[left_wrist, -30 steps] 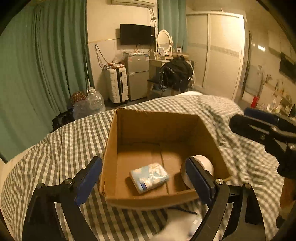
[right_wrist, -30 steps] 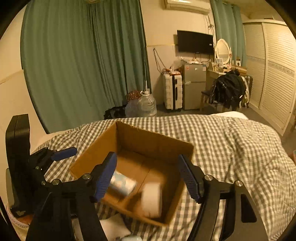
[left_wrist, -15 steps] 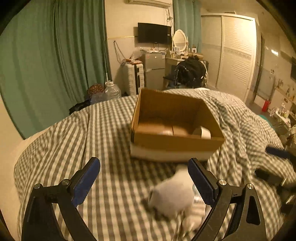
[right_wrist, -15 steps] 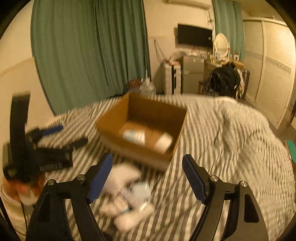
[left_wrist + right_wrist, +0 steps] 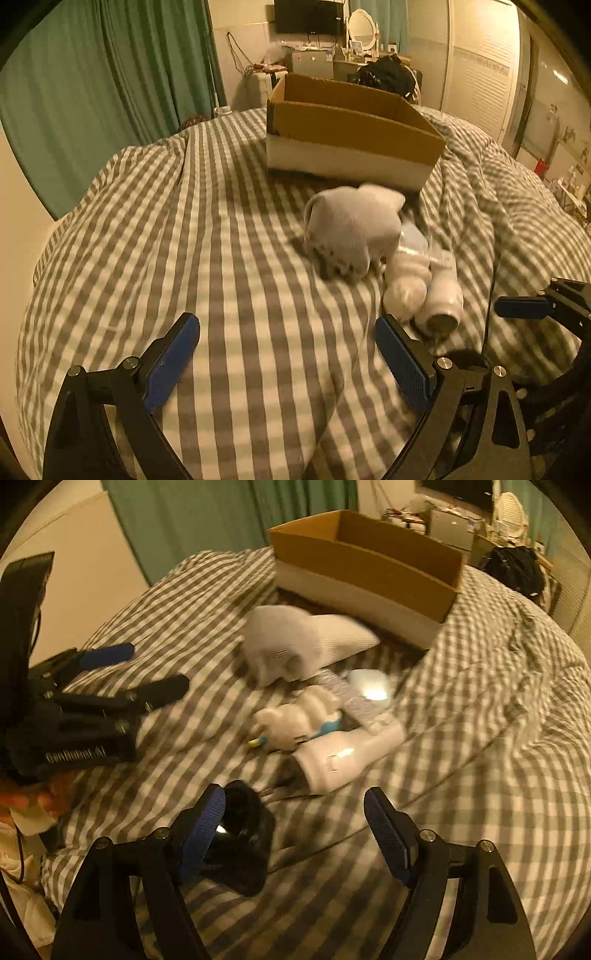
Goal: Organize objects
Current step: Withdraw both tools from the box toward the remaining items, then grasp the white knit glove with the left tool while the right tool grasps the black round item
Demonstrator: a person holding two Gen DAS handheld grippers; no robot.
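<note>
Left wrist view: our left gripper (image 5: 286, 360), jaws apart, empty, above the checked bedspread (image 5: 221, 258); cardboard box (image 5: 351, 136) far; white sock bundle (image 5: 351, 232) right of centre.
Right wrist view: our right gripper (image 5: 295, 834), jaws apart, empty; white bottle (image 5: 343, 757) near; black object (image 5: 240, 849) beside left finger.

Grey-and-white checked bedspread (image 5: 229, 236), brown-and-white cardboard box (image 5: 347, 147), green curtains (image 5: 110, 74).

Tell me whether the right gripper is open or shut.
Open: the right gripper has blue pads spread wide apart, nothing between them, above the checked bedspread.
</note>
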